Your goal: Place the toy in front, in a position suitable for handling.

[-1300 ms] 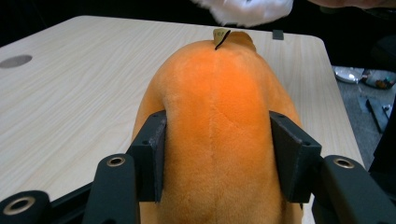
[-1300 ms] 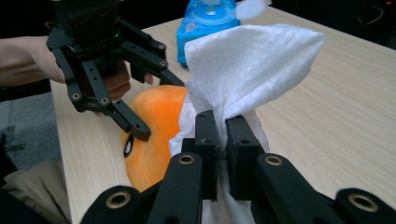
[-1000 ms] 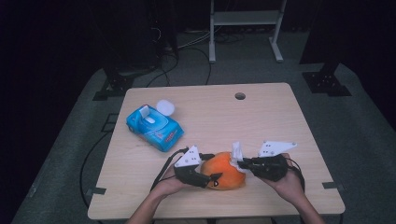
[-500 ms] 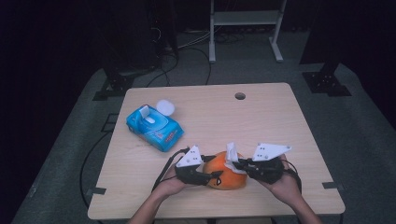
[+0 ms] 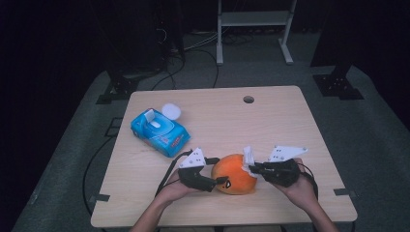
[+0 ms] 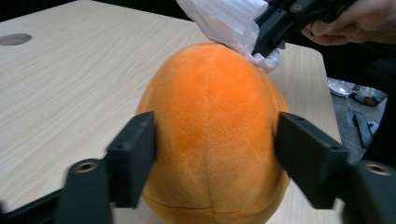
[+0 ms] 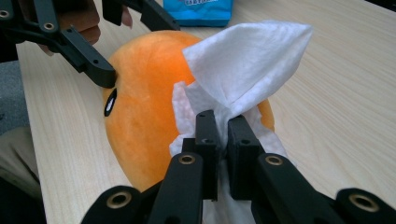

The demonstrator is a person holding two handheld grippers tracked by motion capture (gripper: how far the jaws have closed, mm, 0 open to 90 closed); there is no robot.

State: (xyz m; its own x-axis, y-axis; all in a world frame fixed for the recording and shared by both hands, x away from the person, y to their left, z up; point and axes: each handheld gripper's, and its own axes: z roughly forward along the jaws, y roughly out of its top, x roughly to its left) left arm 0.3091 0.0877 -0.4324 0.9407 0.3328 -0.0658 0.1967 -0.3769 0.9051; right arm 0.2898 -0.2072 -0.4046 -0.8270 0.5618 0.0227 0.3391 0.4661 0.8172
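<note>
Orange plush toy (image 5: pixel 235 174) lies on the bench (image 5: pixel 270 121), near the front edge, roughly midway between the two hands. Rounded, egg-like body, a seam running down its back (image 6: pixel 210 135). A small dark eye mark (image 7: pixel 110 102) shows on the side turned toward the left gripper.

White wipe (image 7: pixel 243 70), crumpled and peaked, pressed against the toy's upper right side. Right gripper (image 7: pixel 223 123) has its jaws clenched on the wipe; the tissue bunches out above and below the pinch. In the left gripper view the wipe (image 6: pixel 229 23) sits touching the top of the toy.

Left gripper (image 6: pixel 215 140) straddles the toy, one jaw on each flank. Its jaws have just been opening wider, with the toy between them. In the left gripper view the left jaw lies close along the plush and the right jaw meets its outline; whether either presses in cannot be told. From the right gripper view one jaw tip rests just above the eye mark.

Hands come in from the front edge, left hand (image 5: pixel 176 191) and right hand (image 5: pixel 302 188).

Farther off, toward the left rear of the bench: a blue wipes pack (image 5: pixel 159 131), flap lifted, lying at an angle, well apart from the toy. A round hole (image 5: pixel 248 99) in the bench near the back edge.
</note>
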